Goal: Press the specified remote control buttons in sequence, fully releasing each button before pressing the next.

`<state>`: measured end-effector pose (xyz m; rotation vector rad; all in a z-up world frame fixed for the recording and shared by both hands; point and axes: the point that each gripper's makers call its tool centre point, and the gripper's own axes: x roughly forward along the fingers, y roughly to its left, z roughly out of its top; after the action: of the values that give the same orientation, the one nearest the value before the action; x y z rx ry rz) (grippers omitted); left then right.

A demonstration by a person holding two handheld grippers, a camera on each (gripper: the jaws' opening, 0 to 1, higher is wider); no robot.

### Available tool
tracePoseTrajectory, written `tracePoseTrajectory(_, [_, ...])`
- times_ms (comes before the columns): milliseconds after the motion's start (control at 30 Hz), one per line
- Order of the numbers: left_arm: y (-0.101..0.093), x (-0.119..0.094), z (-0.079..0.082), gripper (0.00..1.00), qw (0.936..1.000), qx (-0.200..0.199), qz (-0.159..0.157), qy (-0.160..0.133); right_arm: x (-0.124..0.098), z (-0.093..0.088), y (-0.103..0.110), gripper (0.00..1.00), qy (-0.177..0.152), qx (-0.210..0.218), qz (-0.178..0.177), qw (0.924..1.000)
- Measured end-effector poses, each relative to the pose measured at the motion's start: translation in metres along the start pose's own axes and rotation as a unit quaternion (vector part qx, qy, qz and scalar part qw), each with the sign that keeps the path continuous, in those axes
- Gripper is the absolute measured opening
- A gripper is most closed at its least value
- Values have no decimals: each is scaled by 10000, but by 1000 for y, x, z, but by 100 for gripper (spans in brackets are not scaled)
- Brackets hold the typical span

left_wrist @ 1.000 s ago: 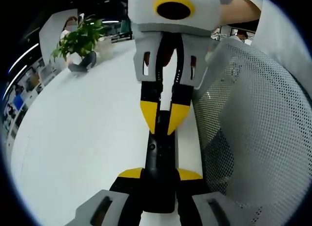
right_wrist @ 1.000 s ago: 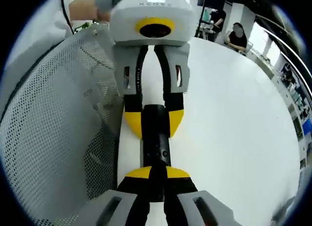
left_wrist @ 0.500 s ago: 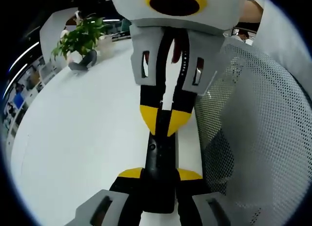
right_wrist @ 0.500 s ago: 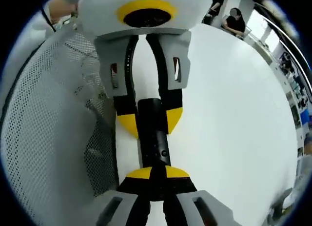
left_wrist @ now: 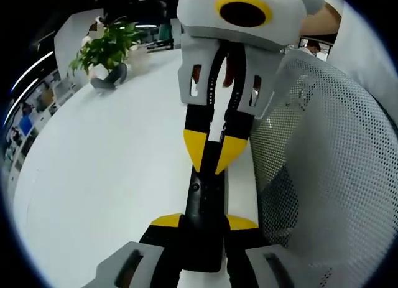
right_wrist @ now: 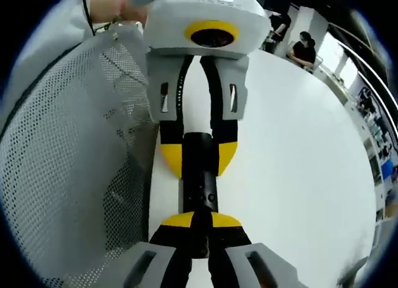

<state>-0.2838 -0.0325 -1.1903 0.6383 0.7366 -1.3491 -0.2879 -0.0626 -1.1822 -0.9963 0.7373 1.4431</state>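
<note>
Remote [left_wrist: 204,204] held at both ends over the white bench [left_wrist: 106,170].
Left tool [left_wrist: 204,222] grips one end; right tool [right_wrist: 201,221], tips nearly together, presses the other.

in the left gripper view, the near end of the black remote control [left_wrist: 205,207] is hidden between the left gripper [left_wrist: 204,222] jaws, and its buttons are too small to read. the right gripper [left_wrist: 211,152] tips cover its far end. the mesh chair back [left_wrist: 323,176] is cut off at the right edge. in the right gripper view, the remote control [right_wrist: 199,182] is covered at both ends by jaws, and a seated person [right_wrist: 305,50] far behind is too small to make out.
</note>
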Motion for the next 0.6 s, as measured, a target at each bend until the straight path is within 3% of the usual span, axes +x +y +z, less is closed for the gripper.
tracePoseTrajectory(300, [0,0,0,25,10000,-11,6,-85,0,1,1,3,-5,-379,34,9993])
tracePoseTrajectory(467, [0,0,0,25,10000,0,-1,-88,2,2,1,2,194,-462,76,9987])
tracePoseTrajectory(500, [0,0,0,25,10000,6,-5,-86,2,1,1,2,298,-93,155,9994])
tracePoseTrajectory(600, [0,0,0,25,10000,18,-17,-81,2,1,0,2,287,279,205,9990])
